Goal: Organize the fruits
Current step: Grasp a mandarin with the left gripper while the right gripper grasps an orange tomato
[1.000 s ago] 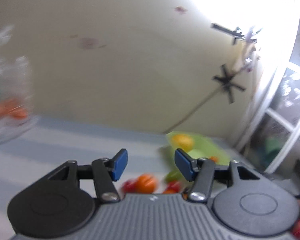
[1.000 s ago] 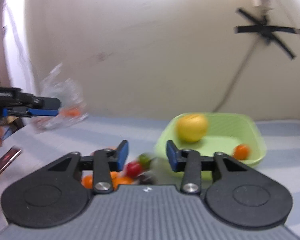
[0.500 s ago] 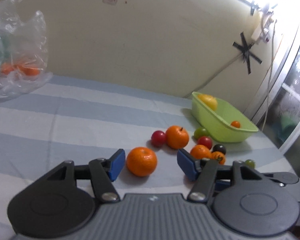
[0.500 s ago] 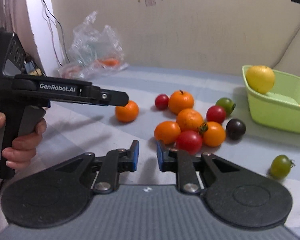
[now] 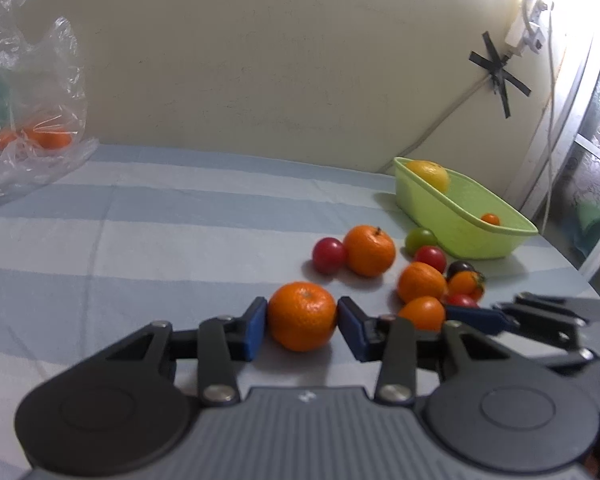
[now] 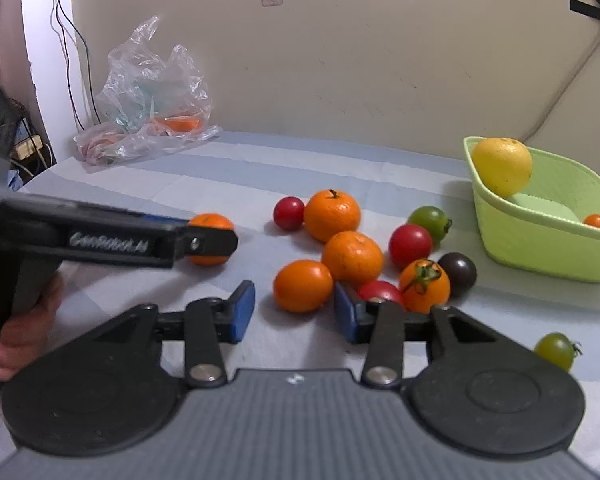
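My left gripper [image 5: 302,326] has its blue pads against both sides of an orange mandarin [image 5: 302,316] resting on the striped cloth; the same mandarin shows in the right wrist view [image 6: 212,239] behind the left gripper's finger. My right gripper [image 6: 294,312] is open around a smaller orange fruit [image 6: 302,285] at the near edge of a cluster of mandarins and tomatoes [image 6: 352,257]. A light green basket [image 6: 548,236] at the right holds a yellow citrus [image 6: 502,166] and a small orange fruit [image 6: 596,222].
A clear plastic bag [image 6: 152,96] with orange fruit lies at the back left by the wall. A green tomato [image 6: 556,351] sits alone at the front right. The table carries a blue-and-white striped cloth [image 5: 160,232]. The wall runs close behind.
Both grippers have come down to the table. The left jaws have closed in on the mandarin. The right jaws have opened wider and moved forward around the small orange fruit.
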The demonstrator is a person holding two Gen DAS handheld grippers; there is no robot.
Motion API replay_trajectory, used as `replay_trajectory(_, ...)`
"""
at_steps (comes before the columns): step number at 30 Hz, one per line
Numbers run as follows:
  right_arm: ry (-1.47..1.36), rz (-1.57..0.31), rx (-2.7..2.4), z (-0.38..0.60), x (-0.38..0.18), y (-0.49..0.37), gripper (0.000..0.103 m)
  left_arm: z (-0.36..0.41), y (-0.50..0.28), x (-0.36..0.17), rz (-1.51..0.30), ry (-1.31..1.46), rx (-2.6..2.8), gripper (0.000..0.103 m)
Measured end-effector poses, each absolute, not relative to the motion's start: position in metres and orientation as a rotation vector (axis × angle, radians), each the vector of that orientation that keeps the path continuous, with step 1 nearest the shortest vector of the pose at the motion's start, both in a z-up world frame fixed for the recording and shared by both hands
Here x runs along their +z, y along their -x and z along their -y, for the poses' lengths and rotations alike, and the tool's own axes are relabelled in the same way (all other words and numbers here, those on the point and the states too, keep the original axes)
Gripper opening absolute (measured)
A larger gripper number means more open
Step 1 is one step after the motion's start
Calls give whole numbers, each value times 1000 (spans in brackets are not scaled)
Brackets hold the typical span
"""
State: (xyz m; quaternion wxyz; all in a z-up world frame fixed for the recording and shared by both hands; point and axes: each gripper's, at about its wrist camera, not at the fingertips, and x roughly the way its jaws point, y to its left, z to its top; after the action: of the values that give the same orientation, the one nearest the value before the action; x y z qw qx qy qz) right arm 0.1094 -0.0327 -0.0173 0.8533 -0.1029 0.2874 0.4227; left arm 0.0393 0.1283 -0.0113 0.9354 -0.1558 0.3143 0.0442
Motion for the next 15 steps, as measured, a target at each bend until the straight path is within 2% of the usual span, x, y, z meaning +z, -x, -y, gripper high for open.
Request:
replay_trajectory(2, 230, -583, 890, 29, -19, -109, 42, -126, -34, -11, -642, 320, 89, 39)
replay_trajectory(3, 243, -567, 881, 28, -19, -108, 34, -126, -32, -10, -642, 323, 87, 39)
replay_trajectory(15, 229, -534, 995, 81, -7, -66, 33, -100, 6, 6, -618, 345, 35, 39)
